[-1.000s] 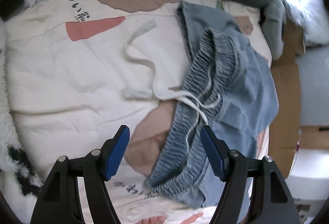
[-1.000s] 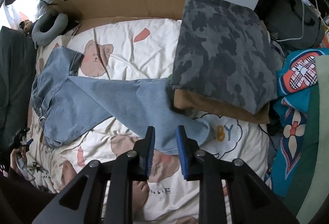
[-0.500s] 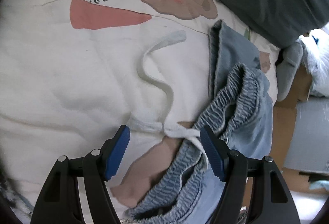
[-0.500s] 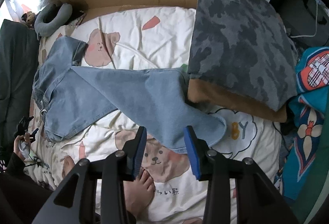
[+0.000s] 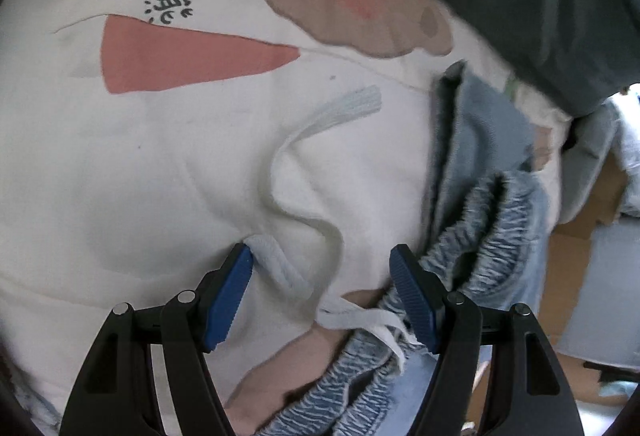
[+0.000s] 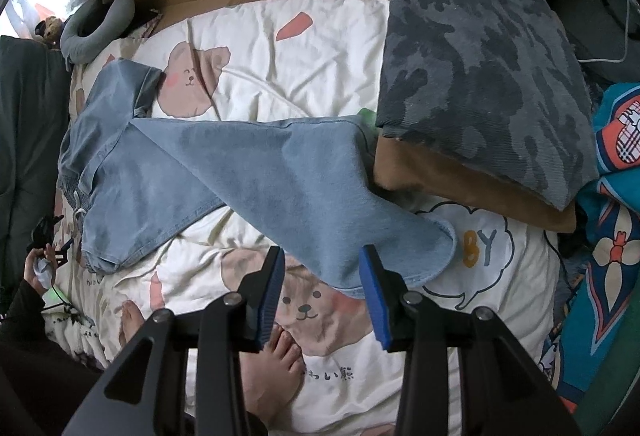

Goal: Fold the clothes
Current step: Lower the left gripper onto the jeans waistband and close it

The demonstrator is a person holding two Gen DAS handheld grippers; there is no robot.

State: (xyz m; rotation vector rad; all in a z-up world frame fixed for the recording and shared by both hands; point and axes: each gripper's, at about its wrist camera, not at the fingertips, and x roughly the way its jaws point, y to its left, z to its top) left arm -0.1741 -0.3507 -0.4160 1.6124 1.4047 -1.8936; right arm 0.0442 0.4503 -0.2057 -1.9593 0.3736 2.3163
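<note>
Trousers: light blue trousers (image 6: pixel 248 172) lie spread on a bed sheet (image 6: pixel 304 76) printed with bears, waist toward the left of the right wrist view, one leg reaching right and partly tucked under a stack of folded clothes (image 6: pixel 476 92).
Waistband: in the left wrist view the gathered waistband (image 5: pixel 472 236) is bunched at the lower right, and its white drawstring (image 5: pixel 304 212) trails loose across the sheet.
Left gripper: the left gripper (image 5: pixel 322 266) is spread wide, holding nothing; a drawstring end lies just by its left pad and the waistband just beside the right one.
Right gripper: the right gripper (image 6: pixel 322 268) is parted with nothing pinched; the hem (image 6: pixel 384 260) of the trouser leg shows between its tips, below them.
What changed, left: compared with a second ago the waistband and drawstring fill more of the view and sit lower and closer to the pads, so this gripper has dropped toward the waist.
What changed, right: a second ago its pads were nearly together; now they stand apart, and the hem looks closer.
Meaning for the task: both ends look lined up for a grab, waist and hem, probably to straighten or fold the trousers lengthwise. No fold is made yet.
Risk: the left pads may catch only the drawstring instead of the waistband.
Also in view: a bare foot (image 6: pixel 276 368) on the sheet beneath the right gripper.
</note>
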